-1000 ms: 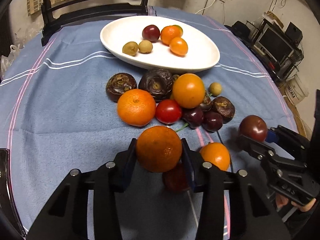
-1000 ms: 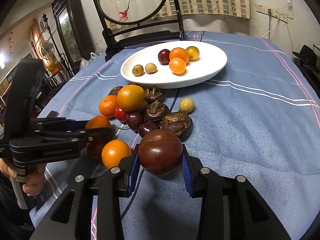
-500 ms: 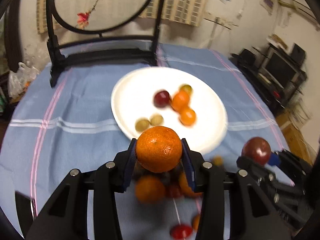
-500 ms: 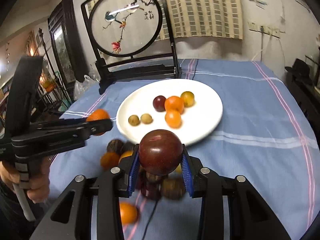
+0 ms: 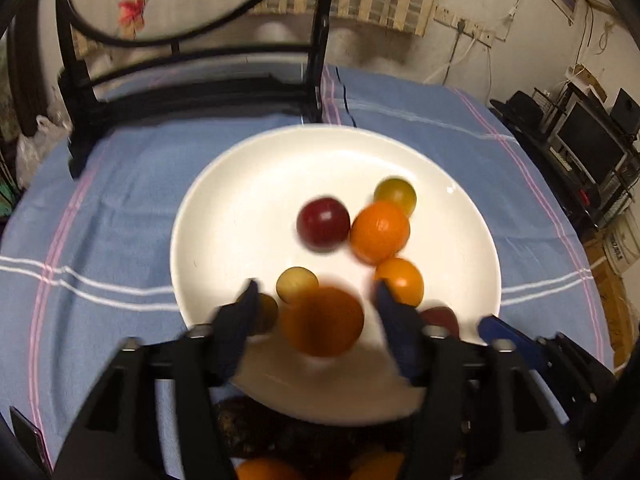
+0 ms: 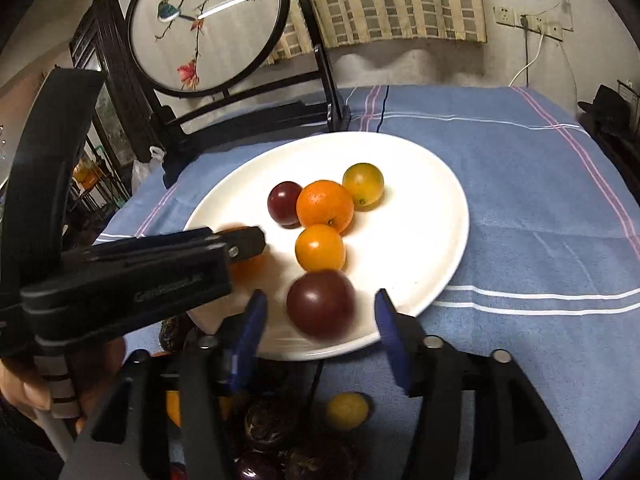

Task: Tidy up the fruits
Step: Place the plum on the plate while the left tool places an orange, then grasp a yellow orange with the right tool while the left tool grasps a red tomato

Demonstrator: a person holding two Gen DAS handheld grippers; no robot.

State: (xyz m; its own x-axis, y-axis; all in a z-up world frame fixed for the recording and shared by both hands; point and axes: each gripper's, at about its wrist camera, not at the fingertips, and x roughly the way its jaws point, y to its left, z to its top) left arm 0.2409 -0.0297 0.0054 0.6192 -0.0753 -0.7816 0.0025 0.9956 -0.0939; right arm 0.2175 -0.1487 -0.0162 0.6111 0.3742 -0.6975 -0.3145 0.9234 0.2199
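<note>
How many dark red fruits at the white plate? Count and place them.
2 dark red fruits: one beside the orange; one between the right gripper's opening jaws. Others may hide.

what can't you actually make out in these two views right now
- Left wrist view: the orange between the left hand-held gripper's opening jaws is motion-blurred; whether it touches the white plate is unclear.
- Left wrist view: dark fruits are hidden behind the gripper body.
- Right wrist view: the dark plum is blurred between the right hand-held gripper's opening jaws.

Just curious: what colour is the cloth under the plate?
Blue tablecloth with white and pink stripes, clearest in the right wrist view.
</note>
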